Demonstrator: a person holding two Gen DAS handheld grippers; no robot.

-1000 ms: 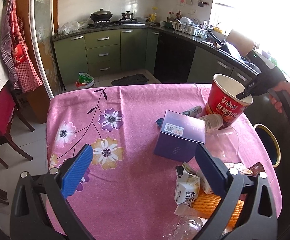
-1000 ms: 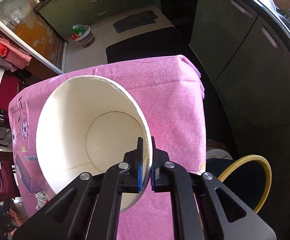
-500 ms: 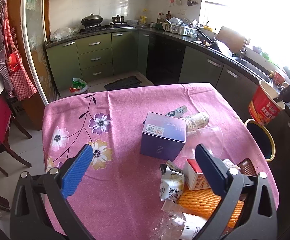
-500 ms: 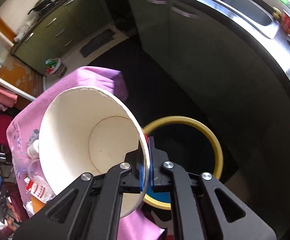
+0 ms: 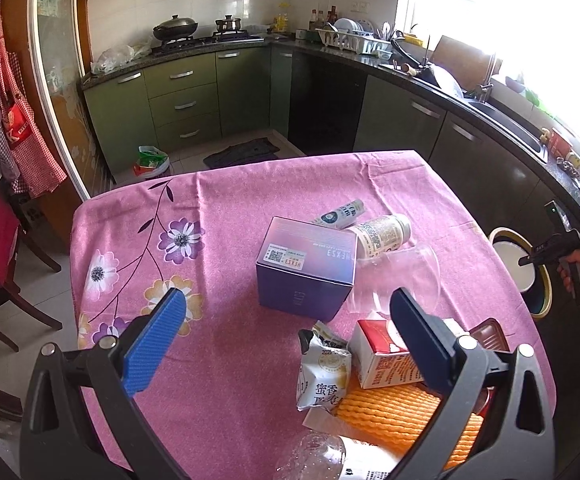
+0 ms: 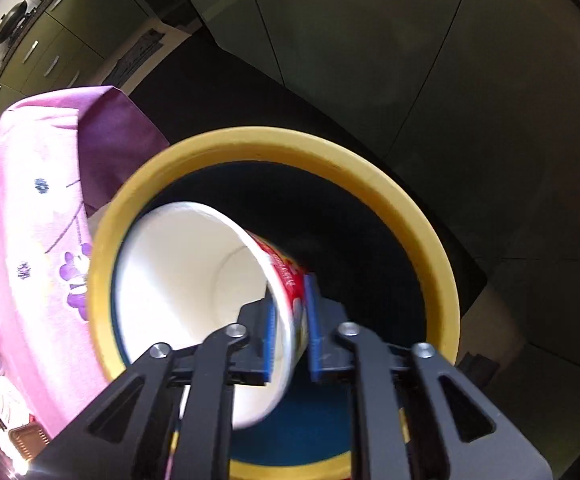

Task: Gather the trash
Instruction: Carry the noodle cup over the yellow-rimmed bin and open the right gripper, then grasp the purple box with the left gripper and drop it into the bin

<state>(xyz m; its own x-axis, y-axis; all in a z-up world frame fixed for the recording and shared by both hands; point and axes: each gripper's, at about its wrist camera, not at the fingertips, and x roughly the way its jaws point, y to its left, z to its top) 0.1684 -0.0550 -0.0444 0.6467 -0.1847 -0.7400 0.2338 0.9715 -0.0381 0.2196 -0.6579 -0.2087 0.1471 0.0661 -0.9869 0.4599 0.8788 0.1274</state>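
Dropping the noodle cup [image 6: 194, 280] into the bin [image 6: 409, 216] is the step in hand. The right gripper [image 6: 290, 332] holds the cup tilted inside the bin's yellow rim, its blue fingers [image 6: 313, 320] set on either side of the cup wall near the lip. A sliver of gap seems to show between the pads and the wall, and the cup looks blurred, so I judge the release is just under way; whether the pads still pinch it I cannot tell for sure. From the left wrist view the cup's white mouth sits within the bin opening beside the bench [image 5: 230, 208], with the right gripper just above it.

The left gripper [image 5: 286, 332] hovers wide open and empty over the bench, above the remaining trash: a purple box [image 5: 309, 268], a clear plastic cup [image 5: 405, 276], a small bottle [image 5: 381, 232], a carton [image 5: 385, 356] and a snack wrapper [image 5: 321, 368].

Next, I judge, the right fingers must spread fully to let the cup fall, then lift clear of the rim without catching it, before reaching for another piece.
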